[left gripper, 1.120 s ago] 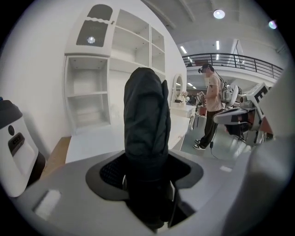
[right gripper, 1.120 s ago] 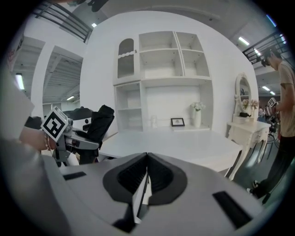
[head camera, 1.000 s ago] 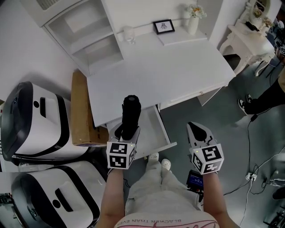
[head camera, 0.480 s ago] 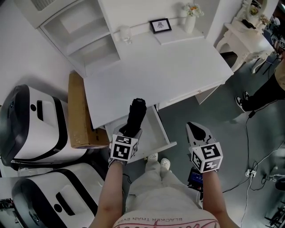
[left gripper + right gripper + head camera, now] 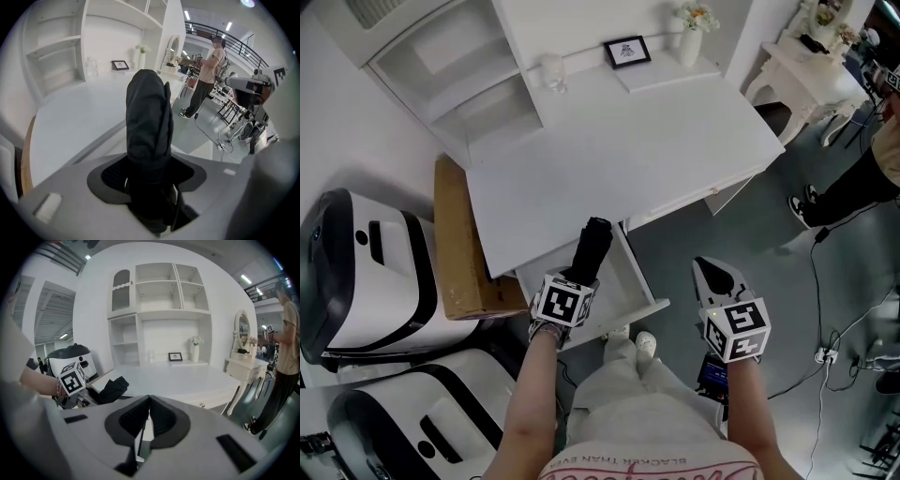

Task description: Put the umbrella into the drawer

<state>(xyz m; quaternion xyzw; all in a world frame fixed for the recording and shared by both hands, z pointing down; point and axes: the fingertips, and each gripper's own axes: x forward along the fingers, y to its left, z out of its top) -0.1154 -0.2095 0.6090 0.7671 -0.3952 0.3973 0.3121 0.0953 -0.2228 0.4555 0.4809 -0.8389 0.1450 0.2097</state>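
Note:
A folded black umbrella (image 5: pixel 591 248) sticks out of my left gripper (image 5: pixel 573 278), whose jaws are shut on its lower part (image 5: pixel 150 187). It points forward and down over the open white drawer (image 5: pixel 625 296) under the desk's front edge. From the left gripper view, the umbrella (image 5: pixel 147 117) fills the middle and hides the drawer. My right gripper (image 5: pixel 713 273) hangs to the right of the drawer over the grey floor, jaws shut (image 5: pixel 149 405) with nothing between them. Its view catches the umbrella (image 5: pixel 112 389) at the left.
The white desk (image 5: pixel 609 141) carries a picture frame (image 5: pixel 626 52) and a vase (image 5: pixel 692 37) at the back. A cardboard box (image 5: pixel 459 244) and white machines (image 5: pixel 366 272) stand left. A person (image 5: pixel 862 178) and floor cables (image 5: pixel 820 281) are at the right.
My left gripper has sunk and tipped downward with the umbrella, bringing it lower over the open drawer. The right gripper has stayed in place.

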